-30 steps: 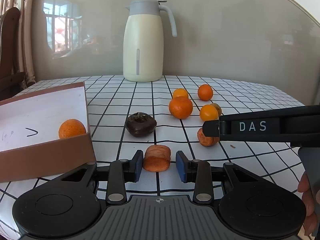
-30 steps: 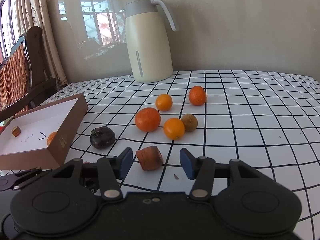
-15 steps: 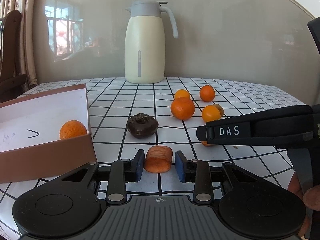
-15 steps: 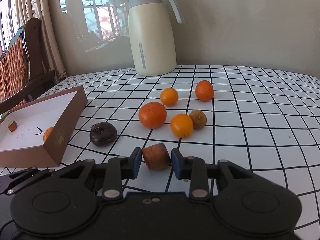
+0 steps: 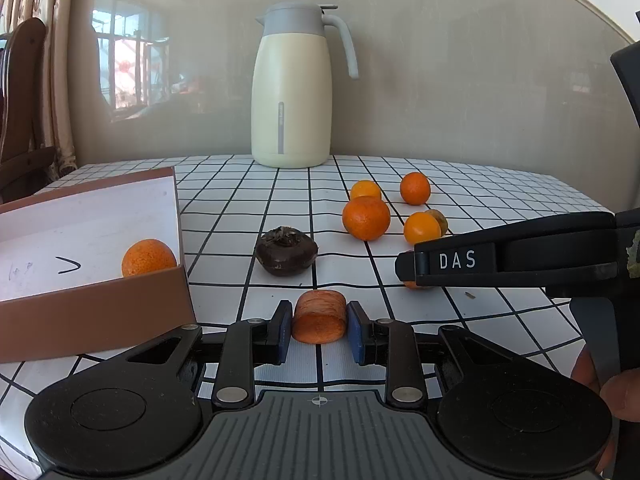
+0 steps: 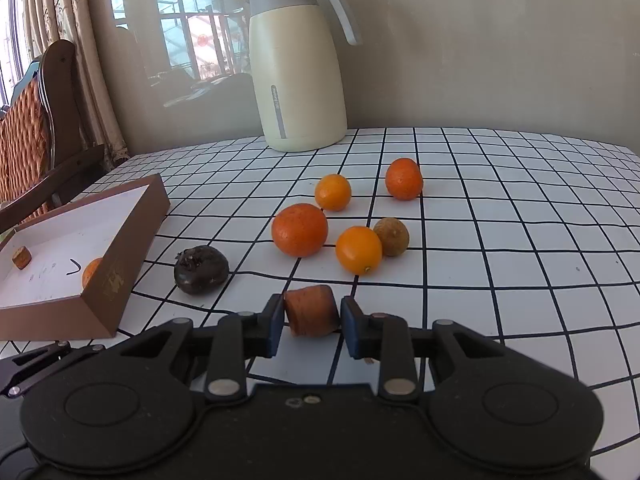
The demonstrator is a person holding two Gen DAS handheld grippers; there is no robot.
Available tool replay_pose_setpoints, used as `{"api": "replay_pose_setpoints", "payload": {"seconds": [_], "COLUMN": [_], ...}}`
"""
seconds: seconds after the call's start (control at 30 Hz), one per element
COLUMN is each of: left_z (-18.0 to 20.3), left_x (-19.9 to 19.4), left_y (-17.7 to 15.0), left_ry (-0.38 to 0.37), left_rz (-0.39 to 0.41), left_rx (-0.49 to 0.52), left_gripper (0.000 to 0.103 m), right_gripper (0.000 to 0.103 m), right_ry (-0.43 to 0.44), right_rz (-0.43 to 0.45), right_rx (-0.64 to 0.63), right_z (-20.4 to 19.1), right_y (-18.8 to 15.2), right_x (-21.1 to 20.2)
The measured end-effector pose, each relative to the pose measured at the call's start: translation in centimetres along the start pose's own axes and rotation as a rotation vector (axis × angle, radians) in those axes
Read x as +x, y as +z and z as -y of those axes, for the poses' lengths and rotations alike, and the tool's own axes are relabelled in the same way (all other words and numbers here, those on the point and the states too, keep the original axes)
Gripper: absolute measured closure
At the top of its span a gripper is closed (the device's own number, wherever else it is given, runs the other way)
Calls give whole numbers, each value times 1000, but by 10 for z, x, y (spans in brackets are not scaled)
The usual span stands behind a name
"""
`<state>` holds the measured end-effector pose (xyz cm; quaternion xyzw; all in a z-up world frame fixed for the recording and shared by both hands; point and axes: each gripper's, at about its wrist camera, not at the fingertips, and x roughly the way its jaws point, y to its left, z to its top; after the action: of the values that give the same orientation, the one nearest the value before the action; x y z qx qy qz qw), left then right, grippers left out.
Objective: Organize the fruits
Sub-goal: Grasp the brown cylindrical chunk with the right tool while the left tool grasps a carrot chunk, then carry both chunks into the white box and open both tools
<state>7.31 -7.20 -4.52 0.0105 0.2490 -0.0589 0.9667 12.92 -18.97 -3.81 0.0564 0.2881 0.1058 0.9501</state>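
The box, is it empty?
No, the box holds an orange near its front wall and a small brown chunk at the far end.

Grid-patterned table (image 5: 480, 184), cream jug (image 5: 291, 92), brown box (image 5: 92, 312), loose oranges (image 6: 299, 230), dark fruit (image 5: 286, 256)

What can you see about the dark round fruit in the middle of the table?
The dark fruit is blackish-brown, squat and round, with a rough dried crown on top. It sits upright on the checked tablecloth, between the brown box and the big orange. Nothing touches it but the cloth.
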Motion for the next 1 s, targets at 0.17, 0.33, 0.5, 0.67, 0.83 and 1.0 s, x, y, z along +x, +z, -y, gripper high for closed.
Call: {"api": "replay_pose_setpoints", "payload": {"seconds": [0.17, 0.33, 0.5, 0.67, 0.83, 1.0], "left_z": [1, 1, 4, 6, 4, 1], "left_x": [1, 1, -2, -5, -13, -21], "left_y": [1, 2, 2, 1, 2, 4], "left_ry": [1, -2, -16, -24, -36, -45], "left_rz": [-1, -3, 6, 7, 18, 32], "left_rx": [0, 0, 16, 27, 31, 40], "left_gripper": [73, 73, 73, 73, 73, 73], "right_gripper": [81, 81, 81, 81, 81, 81], "right_ry": [-3, -5, -5, -3, 4, 15], "right_rz": [0, -2, -3, -10, 2, 10], "right_rx": [3, 4, 0, -3, -16, -21], "right_z": [2, 7, 12, 14, 14, 13], "right_y": [-1, -3, -7, -12, -13, -14], "right_x": [-3, -9, -19, -27, -39, -49]}}
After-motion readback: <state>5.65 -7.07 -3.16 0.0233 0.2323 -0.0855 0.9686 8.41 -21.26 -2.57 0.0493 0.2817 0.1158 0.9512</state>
